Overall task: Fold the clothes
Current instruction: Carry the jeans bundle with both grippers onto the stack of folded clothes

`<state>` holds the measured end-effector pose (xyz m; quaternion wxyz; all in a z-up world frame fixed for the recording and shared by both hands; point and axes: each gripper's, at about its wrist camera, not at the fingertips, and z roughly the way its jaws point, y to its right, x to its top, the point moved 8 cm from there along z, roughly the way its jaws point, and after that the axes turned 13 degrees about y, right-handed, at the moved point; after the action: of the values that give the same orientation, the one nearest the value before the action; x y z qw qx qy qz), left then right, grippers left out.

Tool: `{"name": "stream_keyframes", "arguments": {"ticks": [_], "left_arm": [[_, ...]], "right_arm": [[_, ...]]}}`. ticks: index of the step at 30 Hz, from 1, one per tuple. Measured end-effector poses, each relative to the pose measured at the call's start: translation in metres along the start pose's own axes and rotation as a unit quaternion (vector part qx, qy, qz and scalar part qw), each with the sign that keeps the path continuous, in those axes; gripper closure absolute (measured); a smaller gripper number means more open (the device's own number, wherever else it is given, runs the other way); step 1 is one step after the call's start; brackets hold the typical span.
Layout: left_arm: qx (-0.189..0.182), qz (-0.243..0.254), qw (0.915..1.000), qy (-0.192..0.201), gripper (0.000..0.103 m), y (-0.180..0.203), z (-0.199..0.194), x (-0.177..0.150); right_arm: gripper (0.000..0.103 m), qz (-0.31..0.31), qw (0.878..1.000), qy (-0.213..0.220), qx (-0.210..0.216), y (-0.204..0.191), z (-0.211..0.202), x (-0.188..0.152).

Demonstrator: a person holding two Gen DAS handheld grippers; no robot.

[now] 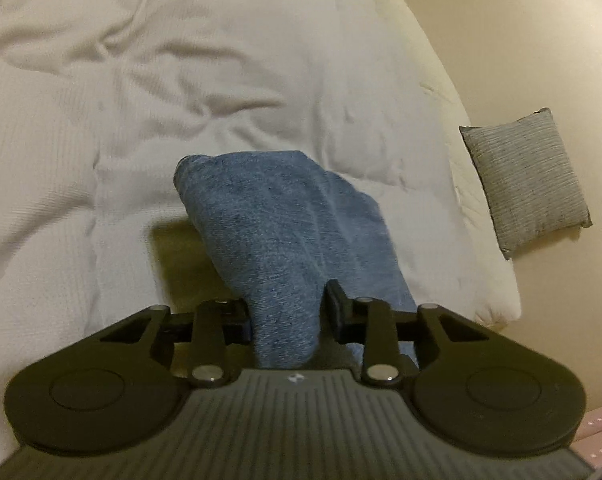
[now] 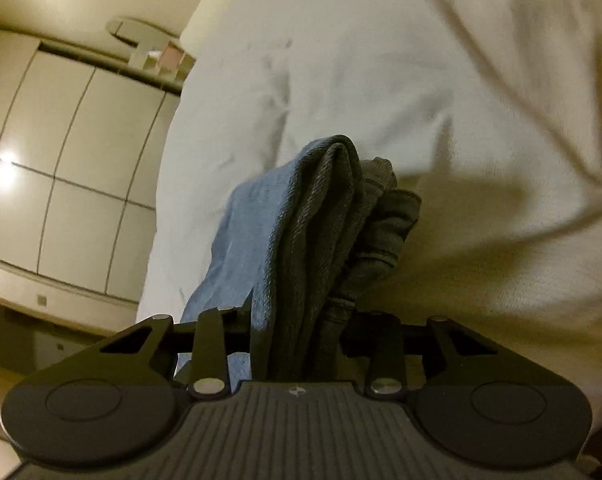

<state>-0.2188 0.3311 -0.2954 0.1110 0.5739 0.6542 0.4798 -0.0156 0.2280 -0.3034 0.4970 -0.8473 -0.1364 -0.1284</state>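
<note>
No words, numbers or brand names can be read in either view. The only sign is a small pale emblem, too small to make out, on the ribbed grey body of the left gripper (image 1: 290, 312), centred just behind the jaws; the same emblem sits on the right gripper (image 2: 301, 320).

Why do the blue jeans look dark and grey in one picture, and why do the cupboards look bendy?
In the right wrist view the jeans turn a shaded side to the camera and throw a shadow on the white duvet; the fisheye lens bends the cupboards, with glare on one door. In the left wrist view the jeans are lit, with slight blur.
</note>
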Motion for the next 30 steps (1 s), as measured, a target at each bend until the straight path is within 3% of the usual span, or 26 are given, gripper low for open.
{"name": "stream_keyframes", "arguments": {"ticks": [3, 7, 11, 15, 21, 26, 30], "left_arm": [[0.012, 0.001, 0.9997, 0.020, 0.077, 0.016, -0.045, 0.016], [0.029, -0.038, 0.9958, 0.077, 0.077, 0.020, -0.134, 0.052], [0.061, -0.059, 0.9814, 0.172, 0.077, 0.012, -0.245, 0.095], [0.111, -0.088, 0.9531, 0.268, 0.077, -0.022, -0.358, 0.127], [0.176, -0.136, 0.8924, 0.392, 0.077, -0.108, -0.520, 0.153], [0.212, -0.150, 0.8466, 0.464, 0.077, -0.195, -0.643, 0.200], [0.230, -0.142, 0.8233, 0.499, 0.077, -0.263, -0.738, 0.261]], "right_arm": [[0.070, -0.037, 0.999, -0.031, 0.016, -0.047, -0.021, -0.005], [0.070, -0.080, 0.990, -0.097, 0.065, -0.129, -0.039, -0.028], [0.070, -0.108, 0.970, -0.174, 0.133, -0.216, -0.038, -0.080], [0.070, -0.138, 0.935, -0.262, 0.196, -0.304, -0.021, -0.156], [0.070, -0.190, 0.863, -0.377, 0.276, -0.426, -0.009, -0.313], [0.070, -0.209, 0.816, -0.431, 0.323, -0.522, 0.000, -0.465], [0.070, -0.218, 0.789, -0.449, 0.358, -0.609, 0.015, -0.580]]}}
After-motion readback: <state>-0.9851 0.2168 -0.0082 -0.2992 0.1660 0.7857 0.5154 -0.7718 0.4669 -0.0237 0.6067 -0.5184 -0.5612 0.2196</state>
